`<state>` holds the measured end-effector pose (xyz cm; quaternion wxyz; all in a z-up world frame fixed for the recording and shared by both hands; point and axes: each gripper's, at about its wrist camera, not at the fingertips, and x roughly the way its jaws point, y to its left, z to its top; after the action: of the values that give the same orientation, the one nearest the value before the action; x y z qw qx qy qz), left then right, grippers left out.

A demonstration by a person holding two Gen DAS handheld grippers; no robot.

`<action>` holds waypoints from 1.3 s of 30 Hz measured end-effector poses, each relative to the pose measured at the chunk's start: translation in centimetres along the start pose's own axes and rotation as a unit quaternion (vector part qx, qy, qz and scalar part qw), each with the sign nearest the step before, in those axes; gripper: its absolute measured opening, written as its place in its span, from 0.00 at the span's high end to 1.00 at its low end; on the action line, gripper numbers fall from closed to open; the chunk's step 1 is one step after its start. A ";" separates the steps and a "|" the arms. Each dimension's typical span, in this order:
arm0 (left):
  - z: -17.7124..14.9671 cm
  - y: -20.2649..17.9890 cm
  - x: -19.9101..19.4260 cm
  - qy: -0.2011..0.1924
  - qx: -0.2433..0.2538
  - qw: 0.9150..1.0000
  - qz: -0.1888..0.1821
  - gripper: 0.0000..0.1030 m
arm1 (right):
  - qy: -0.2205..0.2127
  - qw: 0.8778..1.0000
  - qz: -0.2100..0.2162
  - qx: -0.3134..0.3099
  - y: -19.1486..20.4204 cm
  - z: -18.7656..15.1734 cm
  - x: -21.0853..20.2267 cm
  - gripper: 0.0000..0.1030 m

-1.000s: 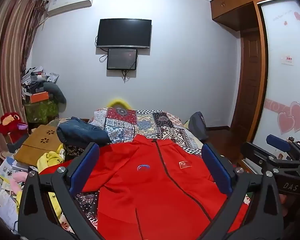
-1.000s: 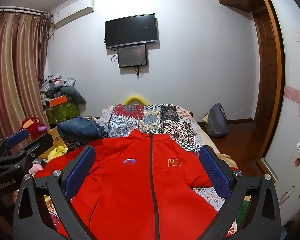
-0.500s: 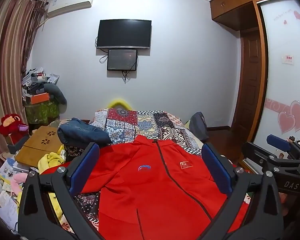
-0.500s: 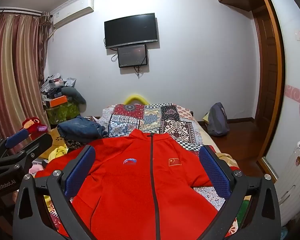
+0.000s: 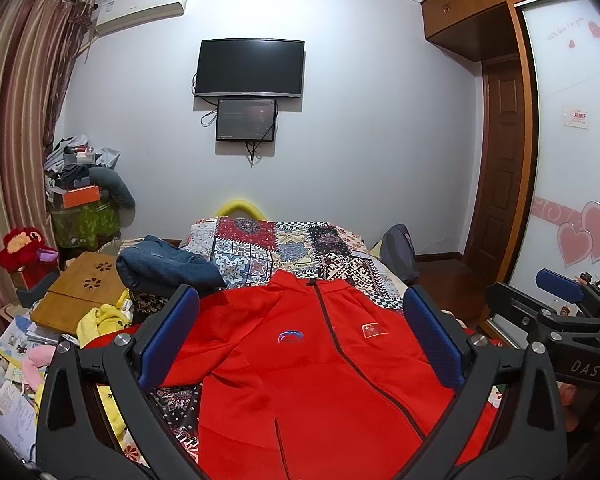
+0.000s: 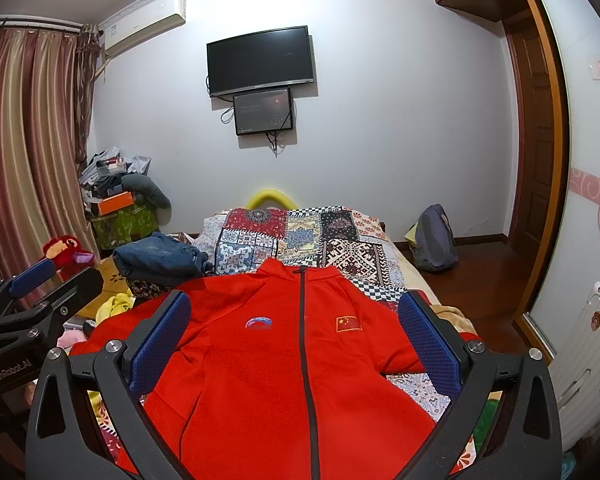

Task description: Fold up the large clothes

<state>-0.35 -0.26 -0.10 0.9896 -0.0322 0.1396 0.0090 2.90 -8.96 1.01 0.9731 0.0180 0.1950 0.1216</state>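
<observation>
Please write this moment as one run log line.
phase: pre-grasp | left gripper: open, empty | right gripper: open, empty | red jacket: flat on bed, zipped, unfolded

"DAS" is printed in pale letters on the black right gripper (image 5: 556, 304), seen from the left wrist view. "GenRobot.AI" is printed on the black left gripper (image 6: 32, 300), seen from the right wrist view. A small white sign (image 5: 575, 117) with red writing is stuck on the wardrobe door (image 5: 572, 160); it is too small to be read.
</observation>
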 end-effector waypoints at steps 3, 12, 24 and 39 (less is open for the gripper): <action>-0.1 0.0 0.0 -0.001 0.000 1.000 0.001 0.00 | 0.001 1.000 0.000 0.001 0.0 0.1 0.0 0.00; 0.0 0.0 0.0 0.000 0.000 1.000 0.002 0.00 | 0.001 1.000 0.000 0.002 -0.1 -0.1 0.0 0.00; 0.0 0.1 0.2 0.001 -0.001 1.000 0.001 0.00 | 0.002 1.000 -0.001 0.001 -0.1 0.0 0.1 0.00; 0.0 0.3 0.4 0.000 -0.001 1.000 0.001 0.00 | 0.001 1.000 0.000 0.002 -0.1 -0.1 0.2 0.00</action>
<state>0.00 -0.01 -0.19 0.9896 -0.0329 0.1394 0.0106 3.08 -8.98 0.82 0.9729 0.0196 0.1963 0.1208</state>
